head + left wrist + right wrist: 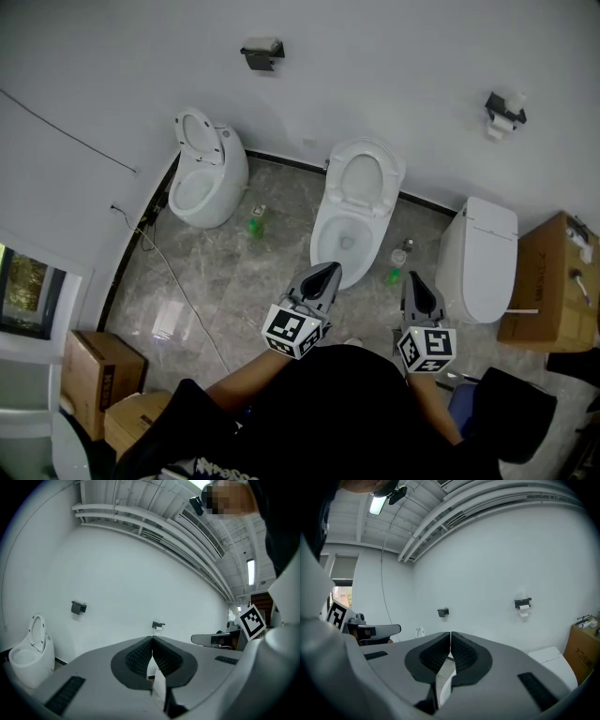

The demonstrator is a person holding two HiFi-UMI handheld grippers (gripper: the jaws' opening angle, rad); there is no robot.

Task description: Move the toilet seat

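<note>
Toilet seat (362, 176) raised on the middle toilet, both grippers closed and empty in front of it.

The toilet seat stands tipped up at the back of the middle toilet (339, 246), towards the white wall, with the bowl open below it. The left gripper (329, 273) is held near the front rim of that bowl, its jaws pressed together with nothing between them. The right gripper (412, 279) is off to the bowl's right over the grey marble floor (225, 281), its jaws likewise together on nothing. A green bottle (394, 277) stands on the floor between the two grippers. Farther out, a second toilet (204, 173) with its seat up stands to the left, and a closed toilet (480, 255) to the right, with a cardboard box (553, 281) beside it.
</note>
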